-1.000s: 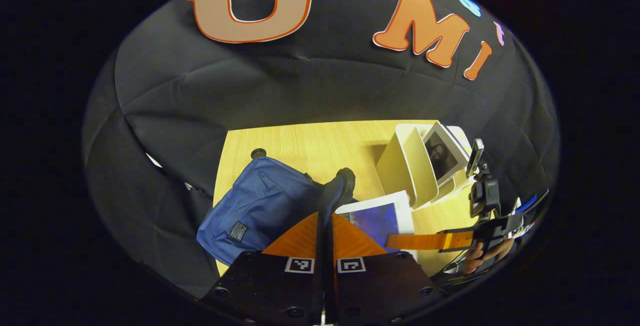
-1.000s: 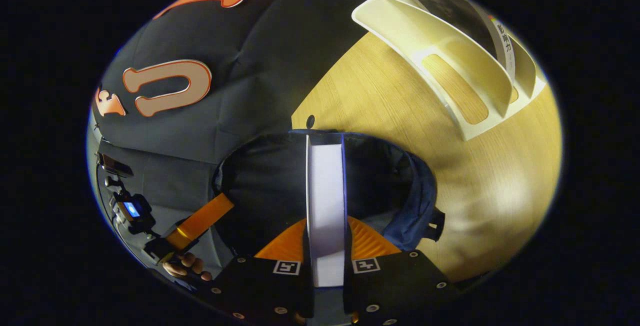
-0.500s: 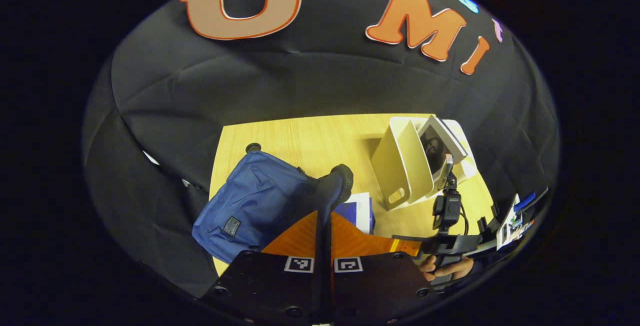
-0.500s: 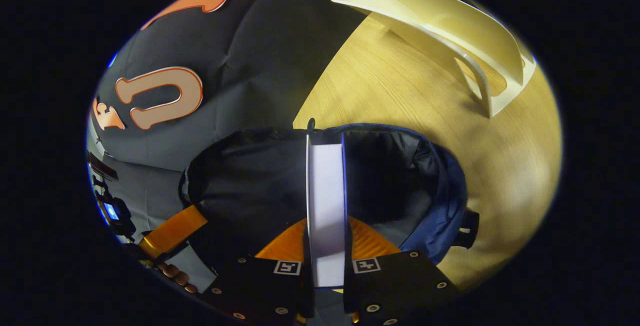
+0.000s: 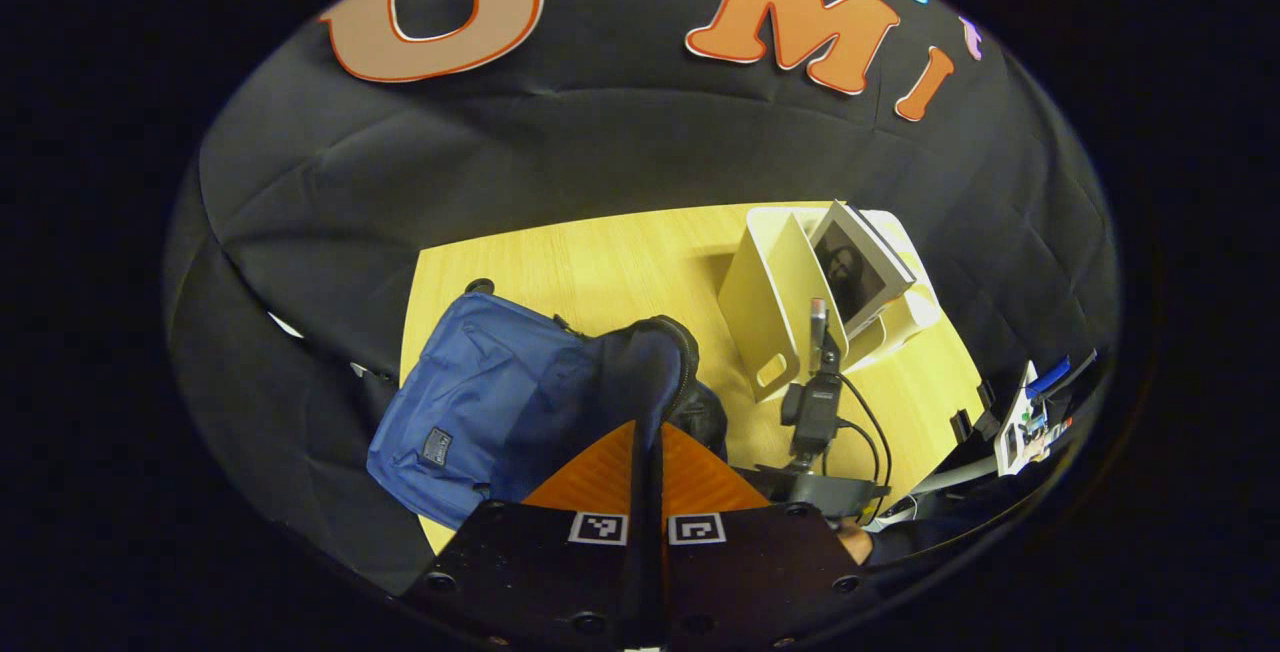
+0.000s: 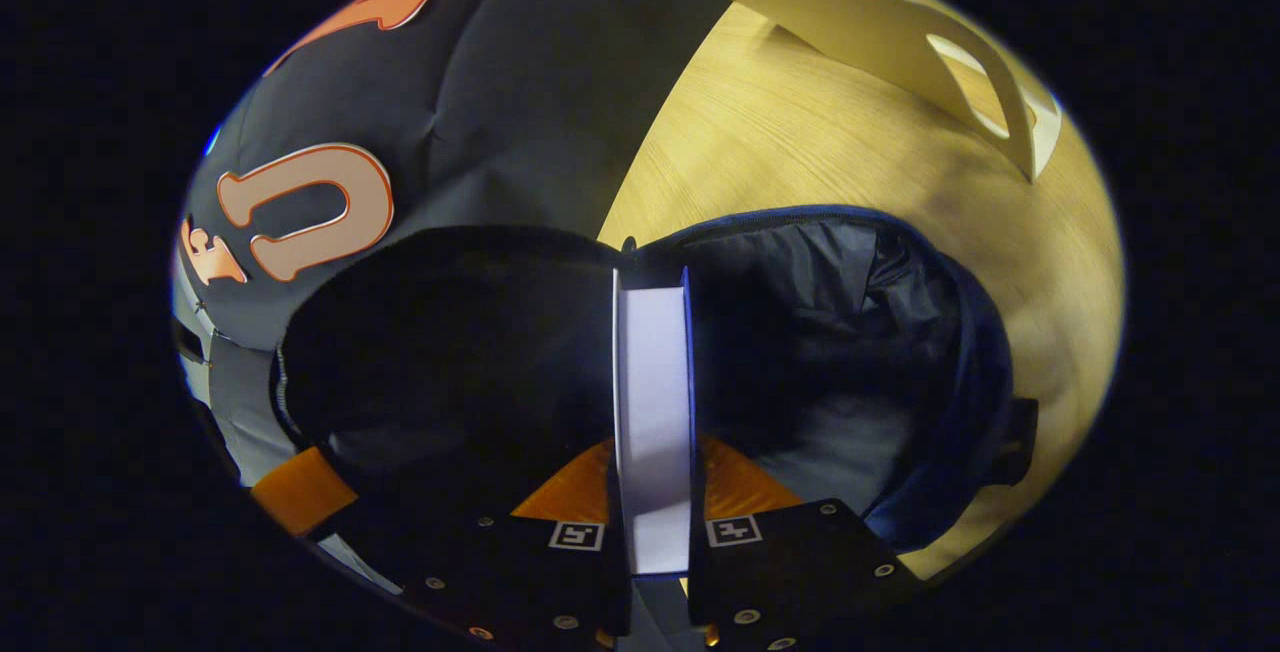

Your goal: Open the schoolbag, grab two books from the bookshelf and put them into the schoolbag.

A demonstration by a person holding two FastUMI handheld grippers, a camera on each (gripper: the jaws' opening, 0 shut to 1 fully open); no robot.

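So the count: 1 blue schoolbag (image 5: 480, 402), 1 cream bookshelf (image 5: 790, 312) and 2 books I can make out, all on 1 wooden table (image 5: 600, 267). Book 1 (image 6: 652, 422) is pinched edge-on between the right gripper's (image 6: 652, 452) 2 fingers, which are clamped tight on both covers, and its far end is poked down into the bag's wide-open dark mouth, black lining all around it. Book 2 (image 5: 858, 267) is leaning in the shelf's slot, cover with a portrait facing out; the other slots look bare from here. The left gripper (image 5: 648, 437) has its fingers closed flat on a fold of the bag's rim, holding the opening up. In the left gripper view the right gripper sits just beside the bag, between it and the shelf.
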